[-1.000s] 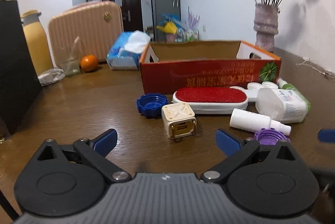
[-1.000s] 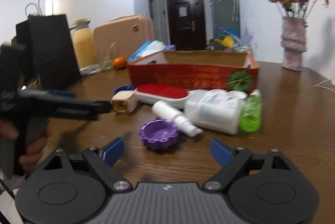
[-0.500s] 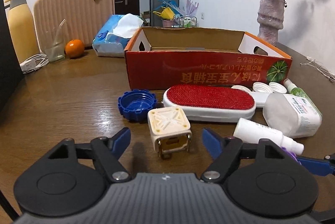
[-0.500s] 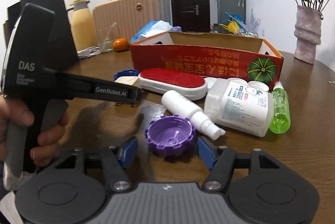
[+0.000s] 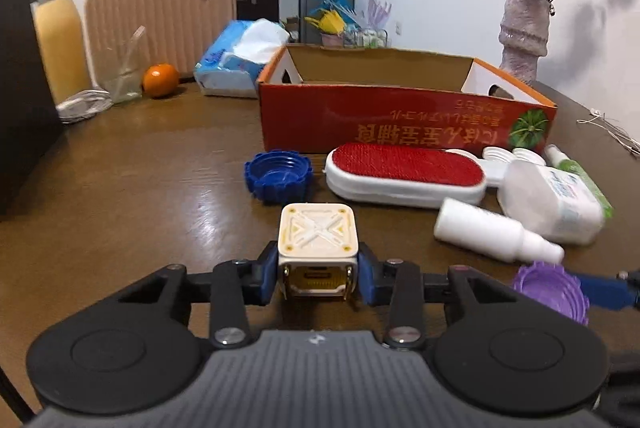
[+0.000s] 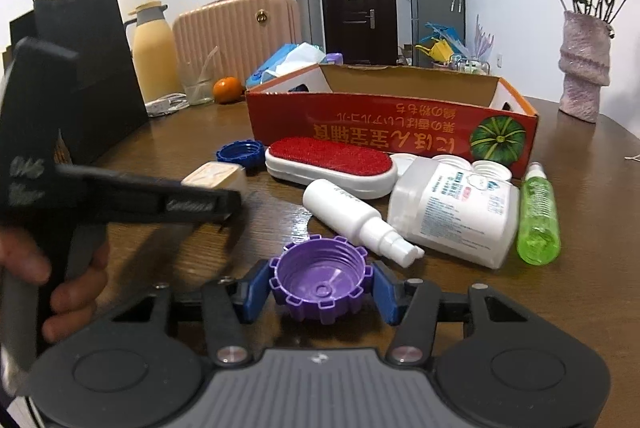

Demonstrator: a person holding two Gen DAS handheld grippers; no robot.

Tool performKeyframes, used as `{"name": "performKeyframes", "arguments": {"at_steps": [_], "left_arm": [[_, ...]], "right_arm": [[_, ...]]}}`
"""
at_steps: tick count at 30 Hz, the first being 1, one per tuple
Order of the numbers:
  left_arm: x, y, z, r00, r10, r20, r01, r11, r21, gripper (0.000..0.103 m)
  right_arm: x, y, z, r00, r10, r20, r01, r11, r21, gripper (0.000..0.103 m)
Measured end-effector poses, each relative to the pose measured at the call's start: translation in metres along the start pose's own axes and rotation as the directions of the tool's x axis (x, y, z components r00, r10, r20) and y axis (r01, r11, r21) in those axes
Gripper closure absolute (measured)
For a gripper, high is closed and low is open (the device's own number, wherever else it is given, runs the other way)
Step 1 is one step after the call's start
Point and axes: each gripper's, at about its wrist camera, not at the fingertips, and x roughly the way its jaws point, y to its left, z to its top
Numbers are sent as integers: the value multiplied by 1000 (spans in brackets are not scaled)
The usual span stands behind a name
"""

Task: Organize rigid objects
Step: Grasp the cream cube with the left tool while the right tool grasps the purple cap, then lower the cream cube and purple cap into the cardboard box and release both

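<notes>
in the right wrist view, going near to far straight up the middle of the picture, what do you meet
right tongs closed on the purple cap → white spray bottle → red lint brush → red cardboard box

At the left of the right wrist view, the left gripper's body (image 6: 120, 200) is blurred, its lettering unreadable. The hand (image 6: 48, 280) holding it is cut by the frame's left edge.
</notes>
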Motion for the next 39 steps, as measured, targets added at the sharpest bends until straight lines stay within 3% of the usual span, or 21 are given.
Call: {"name": "performKeyframes", "arguments": {"at_steps": [12,18,30,39], "left_arm": [[-159,-21,-52,983,14,185,-10,1000,-26,63],[-197,-27,-61,975,-5,224,12,999,-30,63],[-181,-30,-45,968,-23,251,24,1000,-1,63],[-119,-14,37,961,-43,273,33,999,42,63]], "right_arm": [[-110,13,-27,986,-41,160,44,999,-16,50],[-154,10,-35,972,-79,223,81,997,-1,50],[-167,-1,-21,958,-111,264,118,993,-11,50],[-130,-46,56,950,-74,303,90,995,-40,50]]}}
